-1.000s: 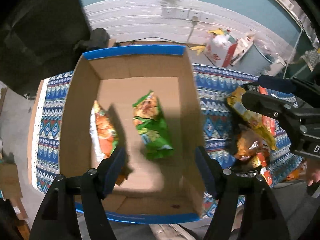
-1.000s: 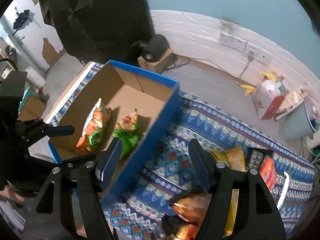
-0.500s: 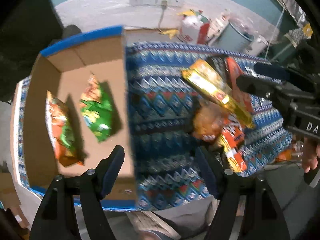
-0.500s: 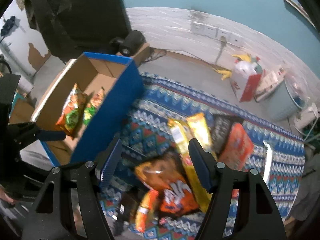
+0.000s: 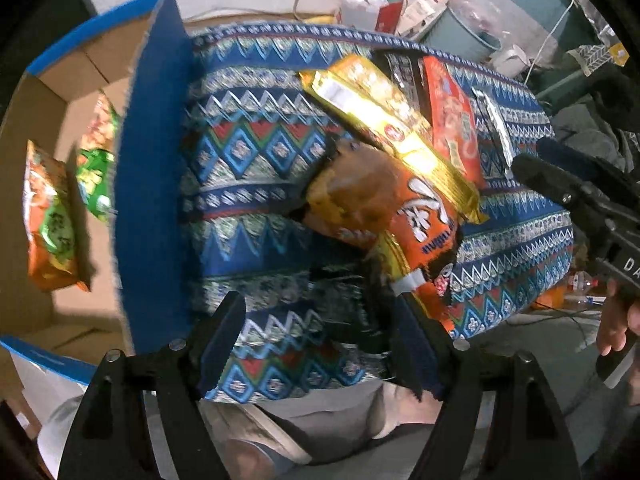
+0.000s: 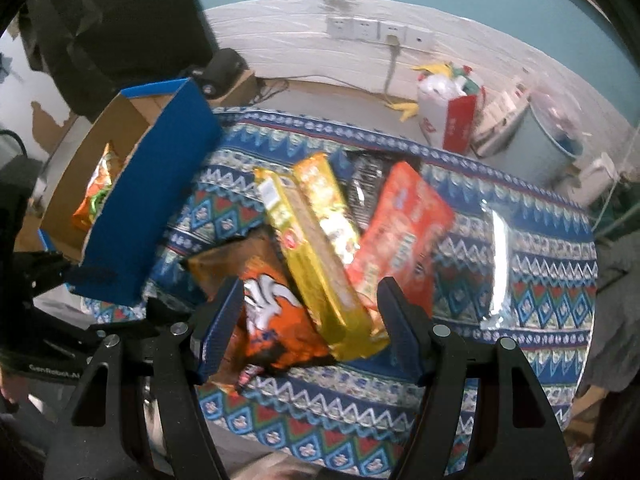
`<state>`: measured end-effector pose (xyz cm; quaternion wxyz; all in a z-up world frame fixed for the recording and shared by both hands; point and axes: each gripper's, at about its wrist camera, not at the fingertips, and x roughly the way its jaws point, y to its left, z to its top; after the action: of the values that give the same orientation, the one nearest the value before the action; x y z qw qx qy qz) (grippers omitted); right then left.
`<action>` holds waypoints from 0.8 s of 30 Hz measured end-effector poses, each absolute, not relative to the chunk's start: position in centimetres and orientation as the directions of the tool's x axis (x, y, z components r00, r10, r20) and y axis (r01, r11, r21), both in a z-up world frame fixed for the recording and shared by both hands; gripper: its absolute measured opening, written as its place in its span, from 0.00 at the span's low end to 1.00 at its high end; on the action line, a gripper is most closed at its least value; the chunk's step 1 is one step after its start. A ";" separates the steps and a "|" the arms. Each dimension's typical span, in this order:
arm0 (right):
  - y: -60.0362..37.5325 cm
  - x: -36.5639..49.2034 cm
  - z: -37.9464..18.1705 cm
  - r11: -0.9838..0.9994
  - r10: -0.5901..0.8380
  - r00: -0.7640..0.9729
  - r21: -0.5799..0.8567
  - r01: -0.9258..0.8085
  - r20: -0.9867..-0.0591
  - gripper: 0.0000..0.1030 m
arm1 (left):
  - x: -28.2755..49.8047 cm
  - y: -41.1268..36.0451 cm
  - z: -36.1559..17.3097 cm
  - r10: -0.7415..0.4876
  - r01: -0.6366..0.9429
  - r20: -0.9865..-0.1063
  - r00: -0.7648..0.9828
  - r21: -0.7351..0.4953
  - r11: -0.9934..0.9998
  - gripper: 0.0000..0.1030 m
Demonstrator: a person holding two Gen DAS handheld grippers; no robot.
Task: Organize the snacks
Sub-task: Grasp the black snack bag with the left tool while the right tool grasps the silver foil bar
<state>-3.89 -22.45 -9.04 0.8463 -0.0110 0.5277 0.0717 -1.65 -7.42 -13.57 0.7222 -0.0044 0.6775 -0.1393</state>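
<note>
While hidden rightward, green bag [image 5: 96, 172] (boxed), left-view only.

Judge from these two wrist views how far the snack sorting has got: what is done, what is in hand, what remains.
Done: two packets, an orange one and a green one, lie in the cardboard box. In hand: nothing; the left gripper and right gripper, both open, hover over the pile. Left: the orange chip bag, gold packets, red packet and silver packet on the patterned cloth.

The dark packet [image 5: 352, 312] under the orange bag [image 5: 420, 224] is blurred, perhaps half hidden.
</note>
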 end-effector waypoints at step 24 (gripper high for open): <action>-32.0 -2.6 -11.1 0.995 0.035 0.428 0.071 0.069 -0.903 0.68 | -3.1 -10.7 -20.6 -0.203 0.299 -0.973 -0.108 -0.227 0.927 0.33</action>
<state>-2.60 -32.01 -11.11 0.8436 0.0488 0.5347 -0.0102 -3.12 -10.71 -20.65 0.6670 0.0331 0.7202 -0.1881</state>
